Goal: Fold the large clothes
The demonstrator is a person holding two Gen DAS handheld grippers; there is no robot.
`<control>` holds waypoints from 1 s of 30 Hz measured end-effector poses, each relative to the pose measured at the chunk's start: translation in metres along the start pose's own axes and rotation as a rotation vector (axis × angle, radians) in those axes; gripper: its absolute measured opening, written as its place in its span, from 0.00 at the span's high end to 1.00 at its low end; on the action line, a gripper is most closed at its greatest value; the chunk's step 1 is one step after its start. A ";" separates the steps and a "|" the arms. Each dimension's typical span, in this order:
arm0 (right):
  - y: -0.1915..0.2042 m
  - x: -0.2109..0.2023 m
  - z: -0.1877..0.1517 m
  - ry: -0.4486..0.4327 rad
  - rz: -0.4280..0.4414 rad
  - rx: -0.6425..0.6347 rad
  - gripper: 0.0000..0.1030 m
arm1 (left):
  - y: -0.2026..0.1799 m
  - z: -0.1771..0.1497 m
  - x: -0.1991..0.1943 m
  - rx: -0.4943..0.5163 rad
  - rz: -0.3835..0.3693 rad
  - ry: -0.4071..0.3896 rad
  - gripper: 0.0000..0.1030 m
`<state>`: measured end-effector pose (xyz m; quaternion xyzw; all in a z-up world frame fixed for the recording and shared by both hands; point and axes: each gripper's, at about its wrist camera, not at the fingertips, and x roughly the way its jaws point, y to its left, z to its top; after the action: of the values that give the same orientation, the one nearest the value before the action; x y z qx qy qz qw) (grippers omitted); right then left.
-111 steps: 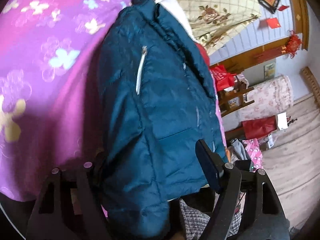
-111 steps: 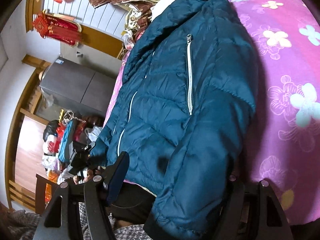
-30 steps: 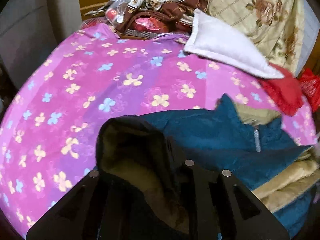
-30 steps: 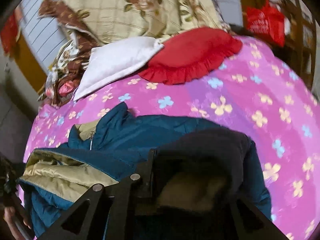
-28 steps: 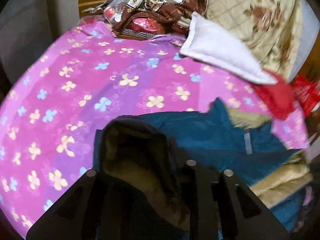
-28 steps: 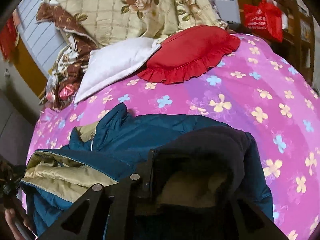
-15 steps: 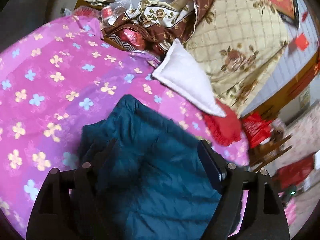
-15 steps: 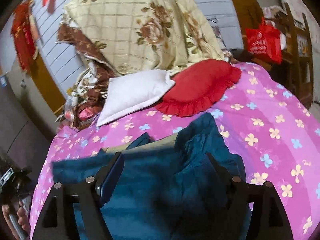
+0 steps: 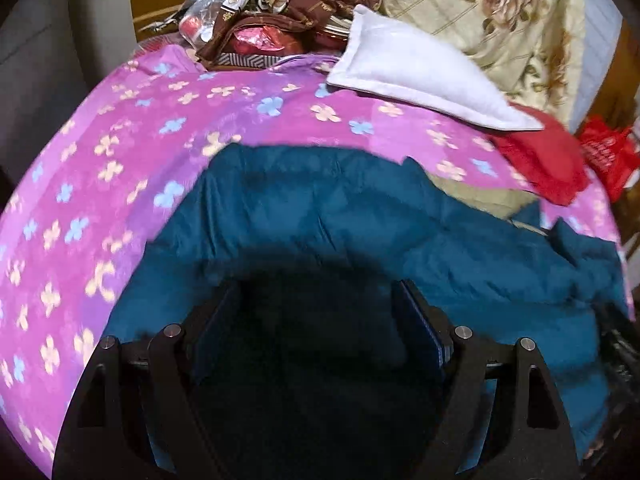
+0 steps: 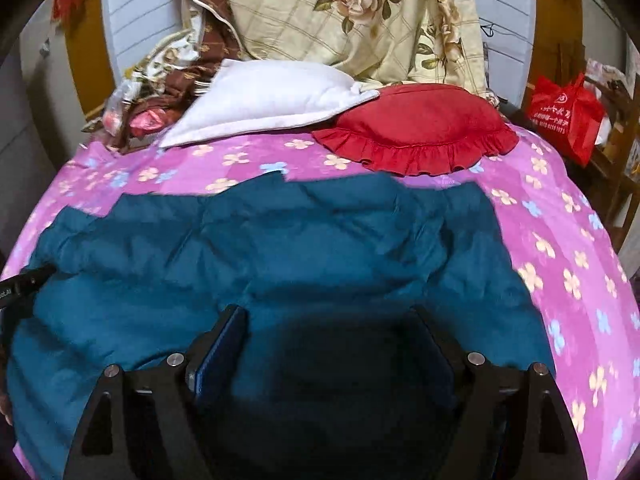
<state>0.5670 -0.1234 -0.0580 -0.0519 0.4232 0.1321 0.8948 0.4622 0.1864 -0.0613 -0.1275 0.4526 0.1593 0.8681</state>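
A teal padded jacket (image 9: 340,208) lies spread on the pink flowered bedcover (image 9: 120,140), its smooth side up. A strip of its beige lining (image 9: 480,196) shows at the right. My left gripper (image 9: 316,292) hangs open just over the jacket's near left part, and the cloth between its fingers is in deep shadow. In the right wrist view the jacket (image 10: 280,240) spans the bedcover (image 10: 560,240). My right gripper (image 10: 328,314) is over the near right part with its jaws opening. The pads of both stand wide apart and press on nothing.
A white pillow (image 10: 272,96) and a red frilled cushion (image 10: 420,128) lie at the head of the bed, against a rose-patterned quilt (image 10: 360,12). Brown bedding and a plastic bag (image 9: 248,24) are piled at the far left. A red bag (image 10: 564,112) stands beside the bed on the right.
Both grippers were shut on the jacket's dark lined edge and have opened and let it go. The jacket has flipped over and now lies flat, with less lining showing.
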 end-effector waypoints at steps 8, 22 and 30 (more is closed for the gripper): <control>-0.012 0.054 0.036 0.031 0.049 0.068 0.20 | -0.005 0.037 0.053 -0.004 0.076 -0.001 0.22; -0.025 -0.003 0.020 -0.021 0.017 0.049 0.19 | 0.043 0.039 0.004 -0.066 -0.014 -0.019 0.22; -0.083 -0.024 -0.019 -0.080 -0.051 0.151 0.19 | 0.099 0.001 0.005 -0.073 0.012 -0.037 0.21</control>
<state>0.5616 -0.2120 -0.0530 0.0105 0.3943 0.0791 0.9155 0.4264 0.2786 -0.0729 -0.1535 0.4311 0.1831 0.8701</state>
